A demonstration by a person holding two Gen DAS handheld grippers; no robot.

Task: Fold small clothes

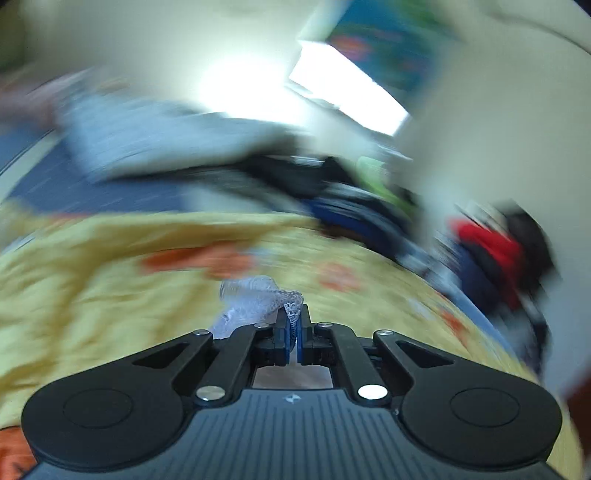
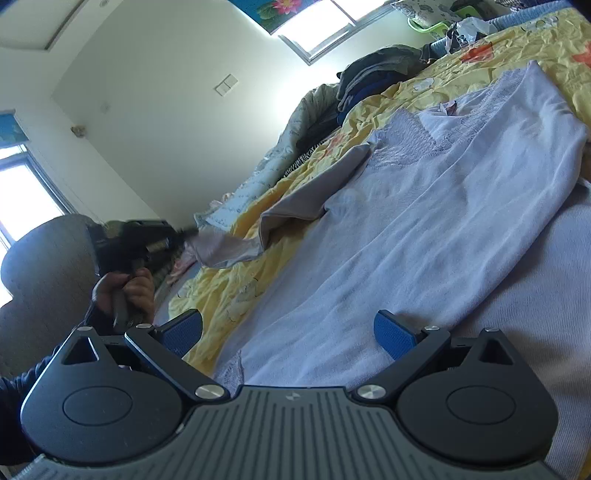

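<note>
A pale lavender knit top (image 2: 424, 221) lies spread on the yellow flowered bedspread (image 2: 229, 291). Its grey-lavender sleeve (image 2: 306, 195) stretches out to the left, where my left gripper (image 2: 190, 232) holds its end up off the bed, carried by a hand (image 2: 125, 284). In the blurred left wrist view, my left gripper (image 1: 293, 325) is shut on a lacy pale edge of the cloth (image 1: 255, 299), which bunches to the left of the pads. My right gripper (image 2: 290, 334) hovers low over the top's near hem, open, with cloth below it but nothing pinched.
A pile of dark folded clothes (image 2: 369, 77) and a printed quilt (image 2: 258, 173) lie along the bed's far side. Blurred dark and red clothes (image 1: 487, 243) sit beyond the bedspread (image 1: 92, 280). A green item (image 2: 432, 20) is at the far corner.
</note>
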